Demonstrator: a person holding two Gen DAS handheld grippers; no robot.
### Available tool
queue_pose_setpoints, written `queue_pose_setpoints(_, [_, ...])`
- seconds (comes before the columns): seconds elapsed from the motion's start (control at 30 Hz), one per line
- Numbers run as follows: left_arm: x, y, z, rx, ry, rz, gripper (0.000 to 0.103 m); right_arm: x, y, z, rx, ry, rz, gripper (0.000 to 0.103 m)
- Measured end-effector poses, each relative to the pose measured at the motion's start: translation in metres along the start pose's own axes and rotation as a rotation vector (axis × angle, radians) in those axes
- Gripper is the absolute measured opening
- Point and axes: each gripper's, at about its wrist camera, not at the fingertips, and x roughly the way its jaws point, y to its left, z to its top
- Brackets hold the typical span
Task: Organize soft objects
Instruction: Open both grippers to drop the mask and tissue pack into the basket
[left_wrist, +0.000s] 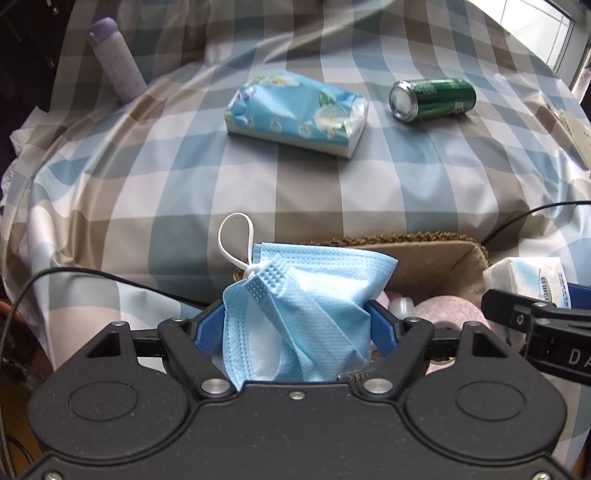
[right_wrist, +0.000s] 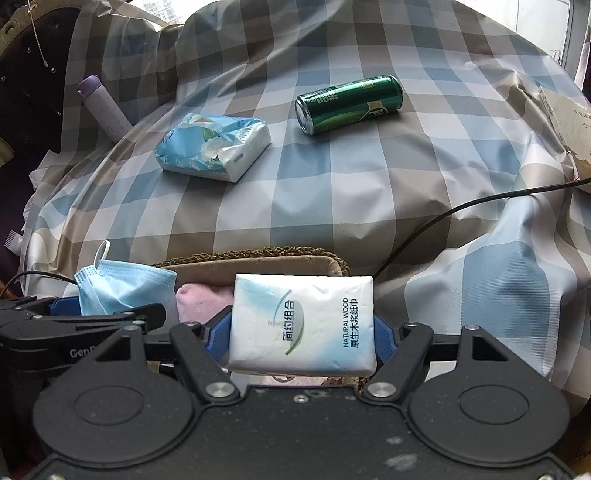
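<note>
My left gripper (left_wrist: 295, 322) is shut on a crumpled blue face mask (left_wrist: 306, 291), whose white ear loop sticks up. My right gripper (right_wrist: 303, 334) is shut on a white tissue pack (right_wrist: 303, 321) with green and blue print, held flat between the blue pads. Both hang side by side over the near end of a woven basket (right_wrist: 258, 263) with a beige lining. A pink soft thing (right_wrist: 201, 300) lies inside it. Farther back on the checked cloth lies a blue floral tissue pack (left_wrist: 295, 110). The right wrist view shows the mask (right_wrist: 125, 288) at the left.
A green can (left_wrist: 432, 98) lies on its side at the back right of the checked cloth (left_wrist: 332, 192). A lilac bottle (left_wrist: 116, 62) leans at the back left. A black cable (right_wrist: 461, 206) runs across the cloth on the right, near a piece of cardboard (right_wrist: 569, 125).
</note>
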Motion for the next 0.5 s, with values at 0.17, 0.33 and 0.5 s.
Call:
queue_pose_setpoints(0.17, [-0.02, -0.003, 0.002, 0.008, -0.073, 0.028, 0.074, -0.017, 0.001, -0.001, -0.011, -0.065, 0.004, 0.074])
queue_pose_setpoints(0.33, [-0.035, -0.006, -0.005, 0.003, -0.119, 0.035, 0.074, -0.031, -0.001, -0.009, -0.001, -0.122, -0.001, 0.074])
queue_pose_setpoints(0.5, [-0.044, -0.01, -0.019, -0.005, -0.14, 0.028, 0.074, -0.04, -0.004, -0.021, 0.03, -0.166, 0.005, 0.074])
